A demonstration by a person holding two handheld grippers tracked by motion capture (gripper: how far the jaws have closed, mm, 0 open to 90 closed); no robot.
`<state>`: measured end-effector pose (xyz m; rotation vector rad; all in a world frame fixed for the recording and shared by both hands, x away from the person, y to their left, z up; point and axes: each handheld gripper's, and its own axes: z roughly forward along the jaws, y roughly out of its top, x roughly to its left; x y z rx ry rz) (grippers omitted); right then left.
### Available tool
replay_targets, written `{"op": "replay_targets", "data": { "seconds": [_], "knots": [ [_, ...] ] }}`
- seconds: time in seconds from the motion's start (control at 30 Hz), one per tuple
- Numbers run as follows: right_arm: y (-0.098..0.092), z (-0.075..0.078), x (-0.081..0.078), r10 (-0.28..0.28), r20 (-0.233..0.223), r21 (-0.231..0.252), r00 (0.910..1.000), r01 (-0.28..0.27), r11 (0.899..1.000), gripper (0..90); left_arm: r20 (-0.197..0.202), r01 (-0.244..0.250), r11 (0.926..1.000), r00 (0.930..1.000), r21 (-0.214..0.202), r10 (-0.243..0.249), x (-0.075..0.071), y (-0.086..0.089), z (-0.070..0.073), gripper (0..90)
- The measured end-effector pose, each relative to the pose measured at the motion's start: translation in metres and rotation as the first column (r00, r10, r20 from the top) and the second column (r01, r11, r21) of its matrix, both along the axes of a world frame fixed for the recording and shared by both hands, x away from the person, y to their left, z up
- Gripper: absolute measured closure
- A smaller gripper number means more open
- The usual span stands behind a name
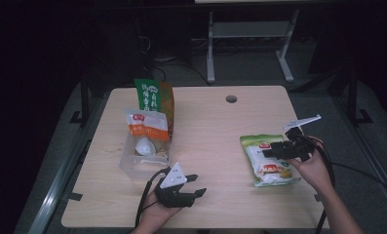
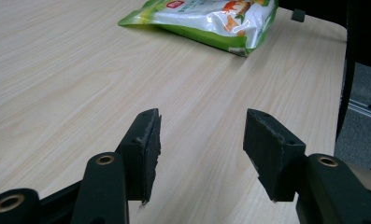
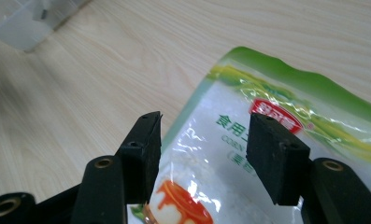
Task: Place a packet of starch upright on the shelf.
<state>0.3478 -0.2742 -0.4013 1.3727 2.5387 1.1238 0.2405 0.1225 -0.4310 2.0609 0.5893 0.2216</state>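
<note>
Hovering with jaws parted, the right gripper (image 1: 270,151) is positioned over the green pouch (image 1: 270,161); the left gripper (image 1: 197,185) is likewise held parted above the table (image 1: 220,131).

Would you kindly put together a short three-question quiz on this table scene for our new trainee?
1. True or false: the right gripper is clamped shut on the green pouch.
2. Which bag stands in the clear tub: A the orange-and-white bag, B the green pouch?
3. What lies between the left gripper jaws?

Key: 1 false, its jaws stand open over the pouch. 2 A. 3 Nothing, just bare table.
</note>
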Motion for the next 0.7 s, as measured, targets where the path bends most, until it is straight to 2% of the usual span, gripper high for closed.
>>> {"op": "replay_targets", "data": {
  "seconds": [0.33, 0.7],
  "knots": [
    [-0.021, -0.011, -0.002, -0.052, -0.018, -0.022, 0.9985, 0.052, 0.998, 44.4, -0.003, -0.001, 1.0000, 1.0000, 0.003, 0.001, 0.000, -0.001, -0.001, 45.1],
    [-0.047, -0.028, -0.003, -0.142, -0.056, -0.055, 0.9883, 0.139, 0.989, 45.0, -0.008, -0.001, 0.9999, 1.0000, 0.012, 0.001, 0.000, -0.002, -0.002, 44.7]
  ]
}}
